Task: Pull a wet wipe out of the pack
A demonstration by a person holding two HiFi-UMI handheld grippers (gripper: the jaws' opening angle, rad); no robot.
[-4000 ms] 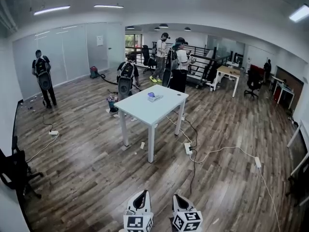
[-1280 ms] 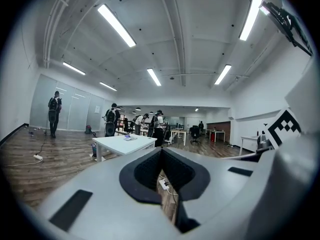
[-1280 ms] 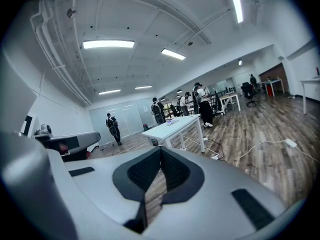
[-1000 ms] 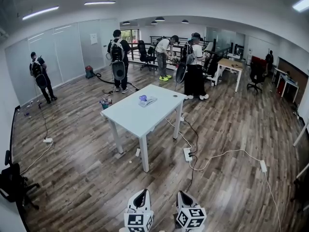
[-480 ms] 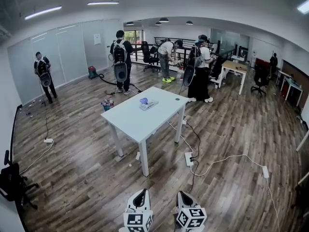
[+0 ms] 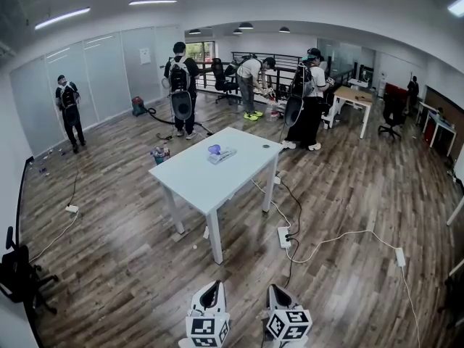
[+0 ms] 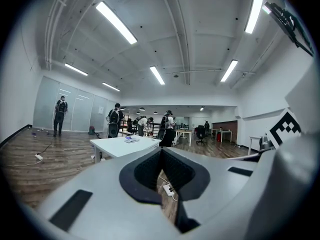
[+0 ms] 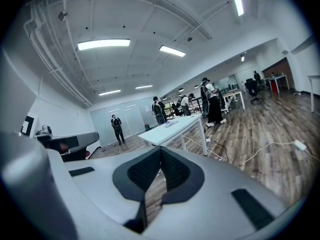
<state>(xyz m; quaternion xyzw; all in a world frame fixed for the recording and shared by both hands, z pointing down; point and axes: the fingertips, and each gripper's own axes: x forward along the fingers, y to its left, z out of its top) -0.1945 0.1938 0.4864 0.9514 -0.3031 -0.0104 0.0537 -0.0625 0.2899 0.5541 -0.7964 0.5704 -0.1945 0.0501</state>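
Far left, a black chair (image 6: 16,274) is sitting against the wall. A person (image 6: 69,111) is standing by the glass partition. Further in, a second person (image 6: 180,85) is standing with their back turned, wearing a backpack.

The white table (image 6: 190,178) is standing mid-room on the wood floor. The pack (image 6: 222,153) is lying flat near the table's far end, a small purple thing (image 6: 214,148) just beside it on the left.

The left gripper (image 6: 211,287) is hanging low at the bottom edge, jaws pressed together at the tips, pinching nothing. The right gripper (image 6: 278,290) is hanging just beside it, jaws likewise pressed together and empty. Both are pointing toward the table and are well apart from the pack.

A power strip (image 6: 283,235) is lying on the floor right of the table, cables trailing from it. Beyond, two more people (image 6: 304,96) are standing near a railing — a wooden desk (image 6: 353,96) is standing to their right.
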